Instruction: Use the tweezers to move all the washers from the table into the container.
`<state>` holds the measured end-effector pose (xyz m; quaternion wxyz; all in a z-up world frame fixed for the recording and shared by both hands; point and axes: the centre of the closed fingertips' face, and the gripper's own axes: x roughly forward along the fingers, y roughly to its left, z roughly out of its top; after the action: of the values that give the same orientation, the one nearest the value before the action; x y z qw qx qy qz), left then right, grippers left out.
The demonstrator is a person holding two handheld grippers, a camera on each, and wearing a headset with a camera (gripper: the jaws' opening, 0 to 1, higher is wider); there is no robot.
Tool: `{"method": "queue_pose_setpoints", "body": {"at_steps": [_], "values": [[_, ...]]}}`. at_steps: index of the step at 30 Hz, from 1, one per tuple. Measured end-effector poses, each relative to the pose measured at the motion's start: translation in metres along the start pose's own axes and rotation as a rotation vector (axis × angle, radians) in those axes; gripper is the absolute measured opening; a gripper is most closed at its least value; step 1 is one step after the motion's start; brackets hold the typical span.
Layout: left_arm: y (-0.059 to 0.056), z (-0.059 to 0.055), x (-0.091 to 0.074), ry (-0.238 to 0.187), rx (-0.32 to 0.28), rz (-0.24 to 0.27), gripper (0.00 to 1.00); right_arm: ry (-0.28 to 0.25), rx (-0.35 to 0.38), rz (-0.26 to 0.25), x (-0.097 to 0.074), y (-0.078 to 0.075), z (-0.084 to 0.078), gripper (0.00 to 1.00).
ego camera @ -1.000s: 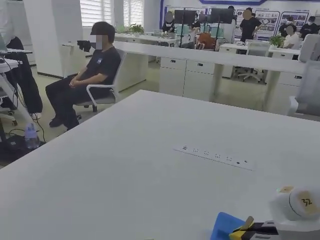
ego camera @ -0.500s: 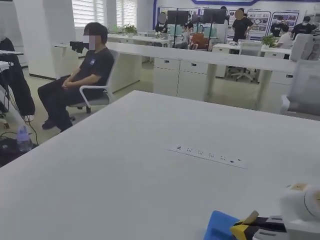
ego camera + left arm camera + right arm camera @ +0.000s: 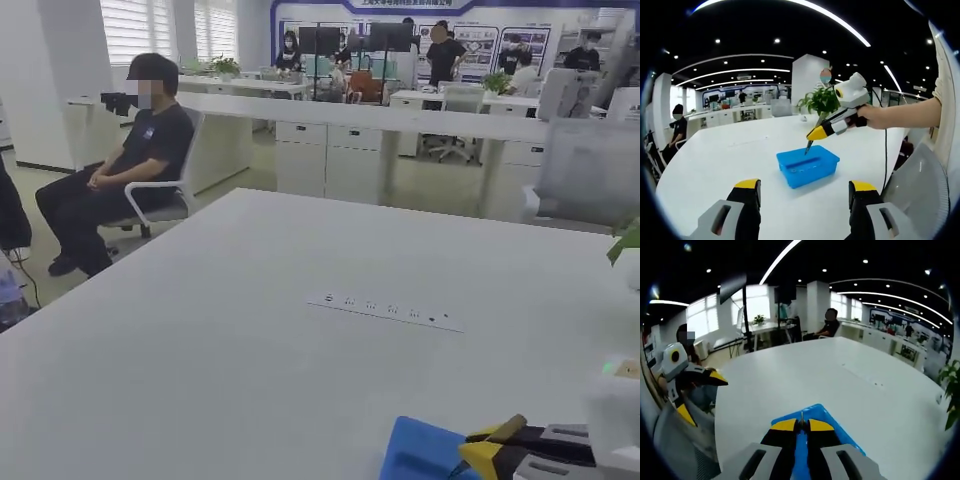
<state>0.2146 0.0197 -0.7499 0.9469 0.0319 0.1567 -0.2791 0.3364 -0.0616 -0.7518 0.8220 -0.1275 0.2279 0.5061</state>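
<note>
Near the counter's edge on the person's side stood one blue rectangular plastic container (image 3: 807, 167), open side up on the white counter (image 3: 715, 160). Two grippers were over it. The right gripper (image 3: 801, 424) had its yellow-tipped fingers pressed together on one pair of thin metal tweezers (image 3: 808, 146), held above the container. In the left gripper view the tweezers' long axis ran steeply, with the tip pointing down into the container. Whether the tip touched the container could not be told. The left gripper (image 3: 805, 186) hung just short of the container with its fingers spread wide, holding nothing. One recessed white power strip (image 3: 385, 308) lay toward the counter's middle, well apart from the container. One person in dark clothes (image 3: 120, 180) sat on a chair off the counter's far left corner.
</note>
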Motion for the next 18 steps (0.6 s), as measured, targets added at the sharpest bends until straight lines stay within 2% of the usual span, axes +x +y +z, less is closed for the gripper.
{"method": "queue_pose_setpoints", "body": {"at_steps": [10,14,18], "values": [[-0.006,-0.001,0.001,0.016,0.002,-0.023,0.72,-0.055,0.032,-0.006,-0.025,0.019,-0.002,0.03],[-0.012,0.002,0.001,0.001,-0.011,-0.052,0.7,-0.055,0.053,0.009,-0.03,0.028,-0.011,0.03],[-0.024,-0.001,0.003,0.027,0.008,-0.11,0.64,-0.043,0.071,0.025,-0.034,0.038,-0.023,0.03]]}}
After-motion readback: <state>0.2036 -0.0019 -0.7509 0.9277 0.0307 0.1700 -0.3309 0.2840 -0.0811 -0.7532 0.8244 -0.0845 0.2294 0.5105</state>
